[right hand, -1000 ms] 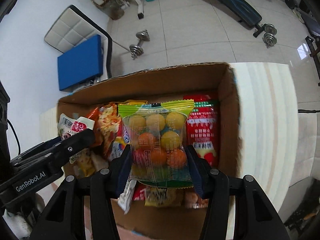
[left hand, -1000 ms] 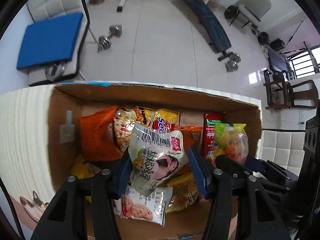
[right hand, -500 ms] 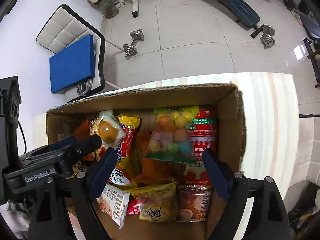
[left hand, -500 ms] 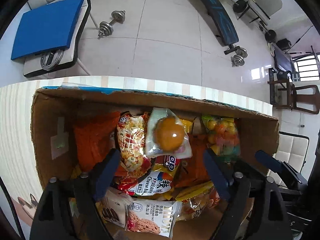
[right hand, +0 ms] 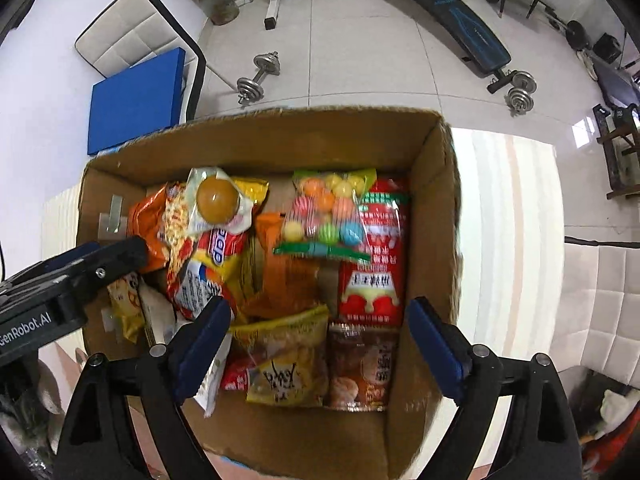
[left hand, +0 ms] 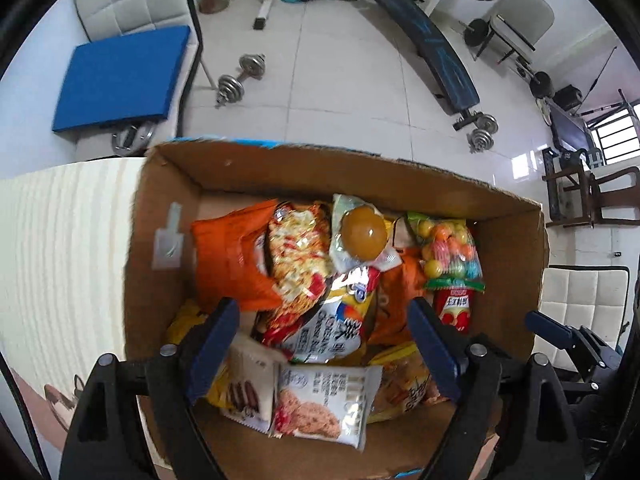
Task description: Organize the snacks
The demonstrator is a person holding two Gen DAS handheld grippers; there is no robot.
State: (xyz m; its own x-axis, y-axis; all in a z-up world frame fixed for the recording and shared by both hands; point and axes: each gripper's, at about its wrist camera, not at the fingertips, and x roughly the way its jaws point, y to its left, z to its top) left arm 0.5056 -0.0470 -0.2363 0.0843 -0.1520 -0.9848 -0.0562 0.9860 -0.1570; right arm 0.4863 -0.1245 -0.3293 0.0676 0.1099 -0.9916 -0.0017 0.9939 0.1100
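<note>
Resting in cardboard box [left hand: 168, 184]: jelly cup pack [left hand: 362, 236] and gumball bag [right hand: 328, 210], both freshly released. Left gripper [left hand: 324, 344] wide, empty; right gripper [right hand: 320, 344] opening, empty. Two snacks now stowed.

Bright, even daylight in both views — source looks like the window [left hand: 616, 146] at 3 o'clock of the left view, with white glare patches on the floor tiles [left hand: 520, 166] beside it. Snack wrappers glint. Soft shadow inside the cardboard box [right hand: 260, 140]. Slight motion blur on the packets. Heavy fisheye bending, black vignette at all corners — edges smeared.
</note>
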